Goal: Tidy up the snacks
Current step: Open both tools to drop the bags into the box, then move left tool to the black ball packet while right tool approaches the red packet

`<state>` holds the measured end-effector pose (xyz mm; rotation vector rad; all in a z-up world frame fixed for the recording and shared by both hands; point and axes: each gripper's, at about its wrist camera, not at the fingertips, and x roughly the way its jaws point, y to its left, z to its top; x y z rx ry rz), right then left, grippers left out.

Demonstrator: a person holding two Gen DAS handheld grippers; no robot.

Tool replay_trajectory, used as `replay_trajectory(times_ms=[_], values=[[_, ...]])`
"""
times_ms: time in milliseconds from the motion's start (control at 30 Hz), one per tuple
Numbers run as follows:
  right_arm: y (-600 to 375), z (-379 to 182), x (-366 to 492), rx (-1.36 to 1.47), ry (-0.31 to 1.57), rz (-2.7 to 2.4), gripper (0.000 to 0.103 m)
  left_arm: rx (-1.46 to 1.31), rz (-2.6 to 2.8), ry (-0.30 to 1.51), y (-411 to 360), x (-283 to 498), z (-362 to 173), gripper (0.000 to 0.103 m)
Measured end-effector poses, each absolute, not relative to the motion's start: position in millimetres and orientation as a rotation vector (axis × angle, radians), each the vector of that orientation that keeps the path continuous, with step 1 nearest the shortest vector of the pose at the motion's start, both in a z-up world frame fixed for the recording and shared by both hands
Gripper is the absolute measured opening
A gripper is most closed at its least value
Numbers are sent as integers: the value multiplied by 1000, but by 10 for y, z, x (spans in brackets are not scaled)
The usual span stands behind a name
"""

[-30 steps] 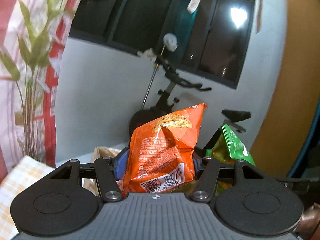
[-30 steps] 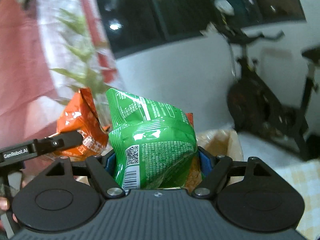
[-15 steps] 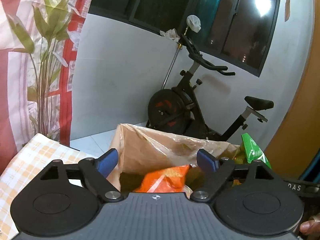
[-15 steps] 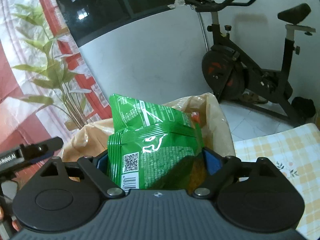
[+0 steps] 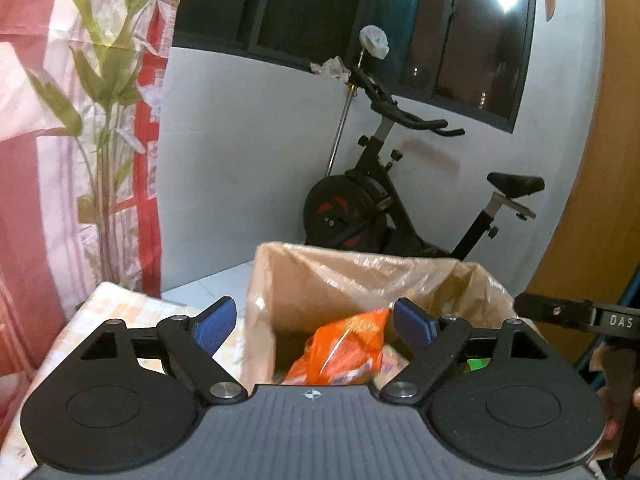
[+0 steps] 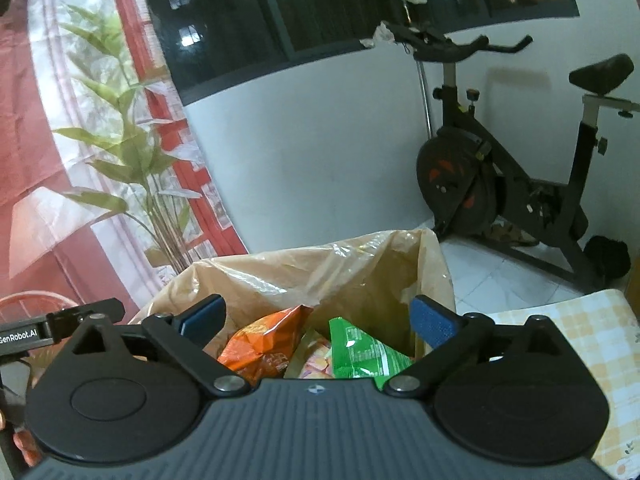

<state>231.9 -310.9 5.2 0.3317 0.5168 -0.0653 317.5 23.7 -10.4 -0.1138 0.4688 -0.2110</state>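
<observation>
Blue pads on the left tool (image 5: pixel 314 326) stand well apart with nothing between them; its jaws have just been opening, and the orange snack bag (image 5: pixel 340 354) now lies below and beyond them, inside the lined box (image 5: pixel 360 272). That bag rests crumpled toward the near side of the box, tilted, with pale wrappers beside it that are too blurred to name. A sliver of green shows under the tool's right arm. At the far right edge the other tool's black bar reaches in, and part of a hand (image 5: pixel 612 412) shows beneath it.

The right tool (image 6: pixel 318 318) is spread wide as well, its jaws having just been opening, and nothing is pressed by its pads. The green snack bag (image 6: pixel 366 354) lies in the box just past it, to the right of the orange bag, the two near each other with pinkish wrappers between. The clear plastic liner (image 6: pixel 320 268) rises above the box rim on the far side.

The box stands on a table covered by a yellow checked cloth (image 6: pixel 588 332), seen right of it in the right wrist view and left of it in the left. Beyond, against a white wall, stands a black exercise bike (image 6: pixel 500 172). A leafy plant (image 6: pixel 132 168) and a red and white curtain (image 5: pixel 36 200) fill the left, under a dark window (image 5: pixel 360 12).
</observation>
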Motion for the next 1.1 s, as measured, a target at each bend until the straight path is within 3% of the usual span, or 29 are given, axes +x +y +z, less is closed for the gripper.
replay_trajectory(times_ms=[300,733,1100], values=[[-3016,-64,1741,379,449,4,103,-30,-195,493,441,2500,-268,87],[-2480,-919,1086,199,540,-79,103,-152,-177,730,76,2085,-1394,85],[-2303,-1445,833,129,683,-81,89,-217,-198,906,-34,2074,-1849,84]])
